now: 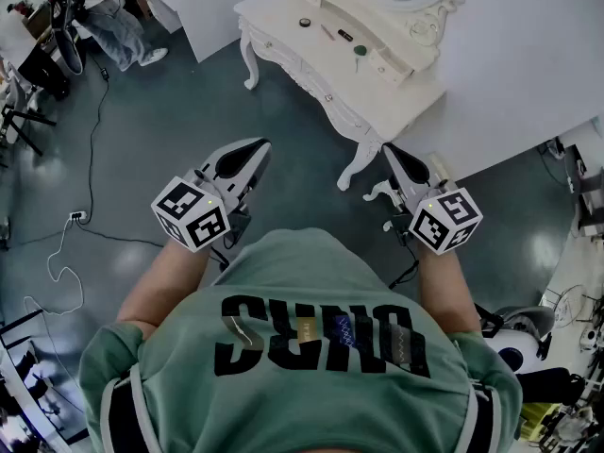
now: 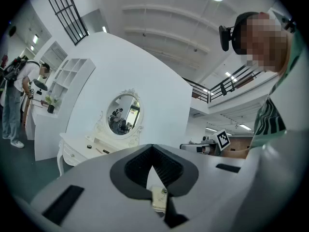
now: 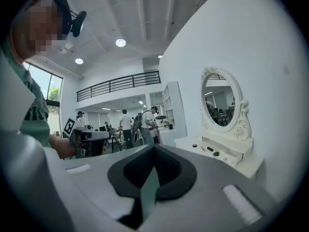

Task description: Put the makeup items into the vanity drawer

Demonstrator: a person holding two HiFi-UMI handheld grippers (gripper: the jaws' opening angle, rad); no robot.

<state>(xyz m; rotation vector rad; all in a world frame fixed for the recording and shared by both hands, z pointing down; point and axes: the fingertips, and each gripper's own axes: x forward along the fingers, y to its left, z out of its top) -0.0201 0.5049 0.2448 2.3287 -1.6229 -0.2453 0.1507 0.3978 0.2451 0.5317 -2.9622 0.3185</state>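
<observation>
A white vanity table [image 1: 274,22] with an oval mirror [image 2: 123,112] stands some way ahead of me, across the grey floor. On its top lie a small round compact [image 1: 305,23], a thin stick [image 1: 327,33], a black tube [image 1: 345,36] and a green item [image 1: 360,52]. A small drawer [image 3: 227,154] in the raised shelf looks pulled out a little. My left gripper [image 1: 253,146] and right gripper [image 1: 390,149] hover at waist height, well short of the vanity. Both are shut and hold nothing, as the left gripper view [image 2: 152,146] and right gripper view [image 3: 154,146] show.
A white cabinet [image 1: 203,3] stands left of the vanity, with a person in jeans [image 1: 118,26] beside it. A cable [image 1: 92,140] runs over the floor to a power strip [image 1: 77,216]. Stands and gear [image 1: 566,300] crowd the right edge. Several people [image 3: 140,124] stand further back.
</observation>
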